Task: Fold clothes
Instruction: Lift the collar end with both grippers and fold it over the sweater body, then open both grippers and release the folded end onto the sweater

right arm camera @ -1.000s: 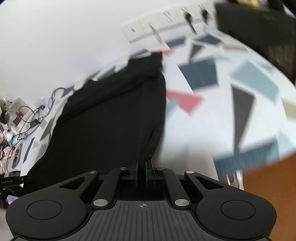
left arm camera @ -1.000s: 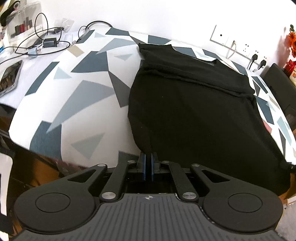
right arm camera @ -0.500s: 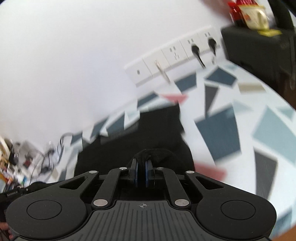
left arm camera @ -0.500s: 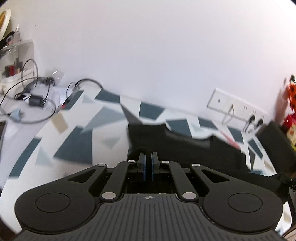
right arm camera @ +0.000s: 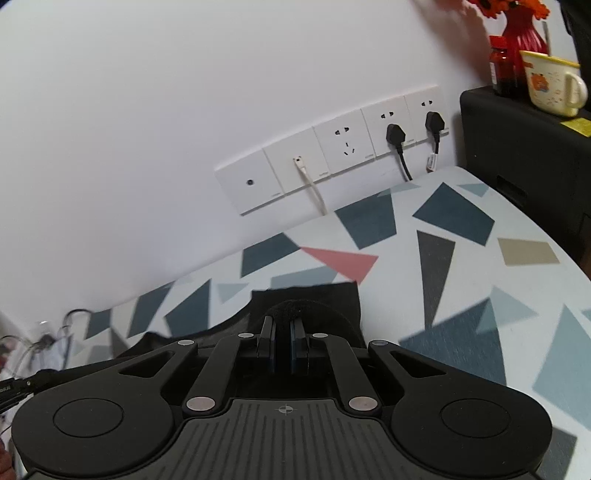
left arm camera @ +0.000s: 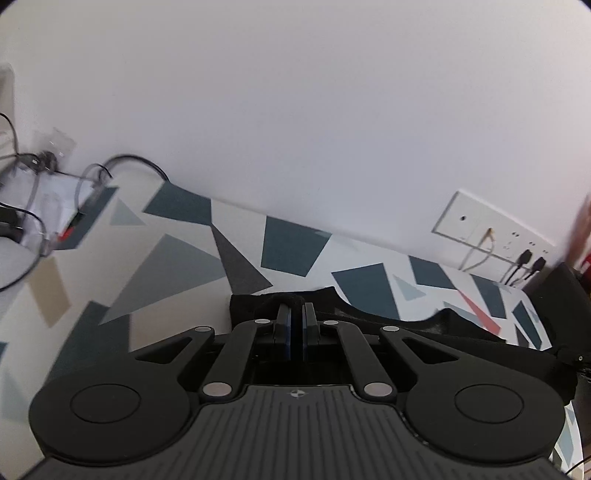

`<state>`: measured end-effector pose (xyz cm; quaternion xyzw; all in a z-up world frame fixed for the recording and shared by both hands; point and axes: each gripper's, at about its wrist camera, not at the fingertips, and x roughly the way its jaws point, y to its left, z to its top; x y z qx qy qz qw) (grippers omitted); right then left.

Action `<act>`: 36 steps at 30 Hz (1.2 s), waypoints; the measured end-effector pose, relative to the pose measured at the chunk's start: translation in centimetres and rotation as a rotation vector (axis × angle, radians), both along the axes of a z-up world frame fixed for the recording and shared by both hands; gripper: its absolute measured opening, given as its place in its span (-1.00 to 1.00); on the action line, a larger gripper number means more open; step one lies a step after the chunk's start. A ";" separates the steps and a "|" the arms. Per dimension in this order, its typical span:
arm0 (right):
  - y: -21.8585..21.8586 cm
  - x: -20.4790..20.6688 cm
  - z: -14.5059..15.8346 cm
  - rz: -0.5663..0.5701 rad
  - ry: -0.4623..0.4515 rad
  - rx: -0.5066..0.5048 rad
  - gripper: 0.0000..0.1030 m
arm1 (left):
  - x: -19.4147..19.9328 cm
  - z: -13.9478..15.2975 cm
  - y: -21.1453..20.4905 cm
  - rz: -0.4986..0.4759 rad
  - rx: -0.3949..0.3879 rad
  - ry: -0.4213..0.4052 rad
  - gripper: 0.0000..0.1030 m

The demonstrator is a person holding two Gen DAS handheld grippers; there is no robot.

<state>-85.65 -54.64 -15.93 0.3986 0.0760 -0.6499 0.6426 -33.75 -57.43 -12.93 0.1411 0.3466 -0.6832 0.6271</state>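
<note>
A black garment [left arm camera: 454, 332] lies on the table with the patterned cloth [left arm camera: 166, 258], close to the back wall. My left gripper [left arm camera: 296, 306] is shut on a bunched corner of the black garment at its left end. In the right wrist view the same black garment [right arm camera: 332, 299] shows its far right corner, and my right gripper [right arm camera: 282, 321] is shut on a fold of it. Most of the garment is hidden under the two gripper bodies.
White wall sockets [right arm camera: 332, 162] with black plugs [right arm camera: 393, 134] sit just behind the table. A black box [right arm camera: 524, 147] at the right carries a cream mug [right arm camera: 550, 83] and a red vase [right arm camera: 521, 33]. Cables [left arm camera: 37, 206] lie at the far left.
Both grippers have carried the near edge of the black garment away from the front of the table towards the back wall, and the garment now shows only as a short strip.
</note>
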 end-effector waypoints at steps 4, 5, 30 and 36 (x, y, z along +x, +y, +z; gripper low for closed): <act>-3.3 0.7 -2.4 -0.024 0.036 0.050 -0.88 | -1.0 -2.9 -3.3 -0.033 0.057 -0.048 -0.89; -3.9 0.9 -3.2 -0.023 0.054 0.062 -0.87 | -1.2 -3.9 -4.0 -0.036 0.081 -0.054 -0.89; -1.5 9.0 -7.5 0.193 0.308 0.183 -0.19 | -6.9 -7.2 1.0 -0.347 0.193 -0.240 -0.21; -4.5 9.8 -8.8 0.199 0.363 0.207 -0.18 | -7.9 -7.6 -2.0 -0.353 0.173 -0.277 -0.21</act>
